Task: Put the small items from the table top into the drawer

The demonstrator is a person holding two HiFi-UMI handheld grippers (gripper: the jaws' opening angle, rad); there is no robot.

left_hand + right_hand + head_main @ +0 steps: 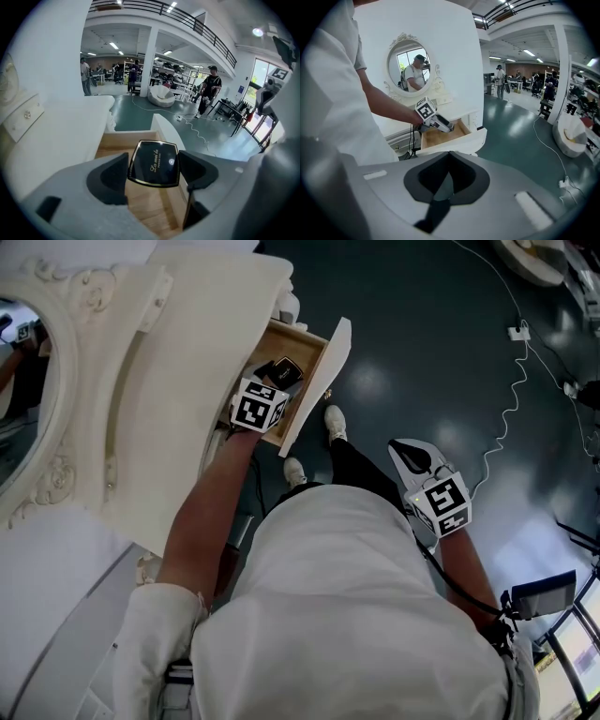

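A black square powder compact with gold lettering is clamped between the pads of my left gripper. It hangs just above the wooden floor of the open drawer. In the head view the left gripper reaches over the drawer of the white dressing table, and the compact shows at its tip. My right gripper hangs off to the right over the dark floor, away from the table. Its jaws are shut with nothing between them.
An oval mirror in an ornate white frame stands on the table. The drawer's white front panel juts out toward the person's feet. A white cable trails across the floor at right. People and furniture fill the hall behind.
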